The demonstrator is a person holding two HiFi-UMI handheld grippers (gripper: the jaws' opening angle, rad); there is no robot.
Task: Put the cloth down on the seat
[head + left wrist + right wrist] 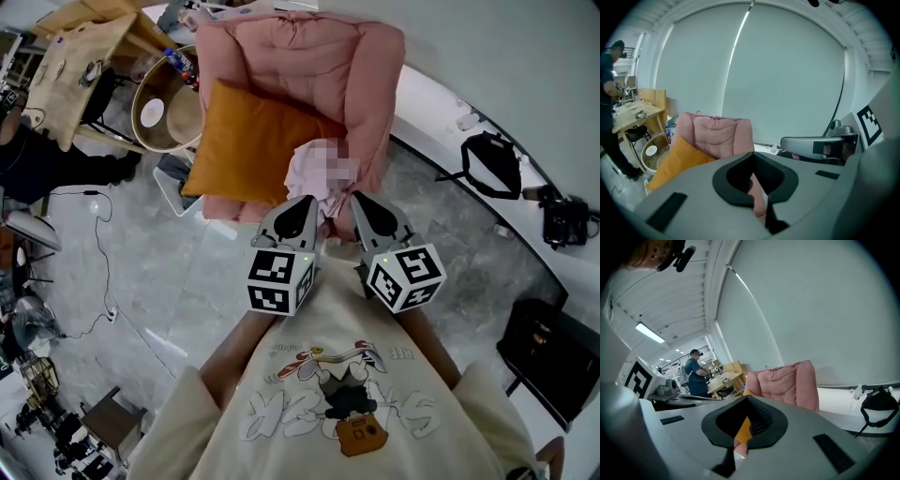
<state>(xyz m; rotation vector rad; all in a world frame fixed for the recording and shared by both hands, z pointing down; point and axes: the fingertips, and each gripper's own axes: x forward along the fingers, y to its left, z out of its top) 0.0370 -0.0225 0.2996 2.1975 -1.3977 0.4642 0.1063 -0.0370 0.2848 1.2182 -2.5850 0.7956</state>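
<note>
The pink cloth (302,174) hangs bunched between the two grippers, just above the front right part of the seat (232,208) of the pink armchair (309,56). An orange cushion (246,145) lies on the seat beside it and covers most of the left side. The cloth does not appear to rest on the seat yet.

To do the step well, the person probably needs to lower both grippers together until the cloth's weight sits on the seat, and only then open the jaws. Letting go from this height could drop the cloth over the front edge onto the floor. Aiming for the free part of the seat to the right of the cushion, a little further back, looks safest. Both sides are best released at about the same time, so that the cloth is not dragged to one side.

The left gripper (307,202) has its jaws closed on a fold of the cloth. The right gripper (360,200) is also closed tight, with a bit of pink fabric pinched low between its jaws. The two grippers sit close side by side and level with each other. They point forward and down at the armchair, with their marker cubes toward the person.
</note>
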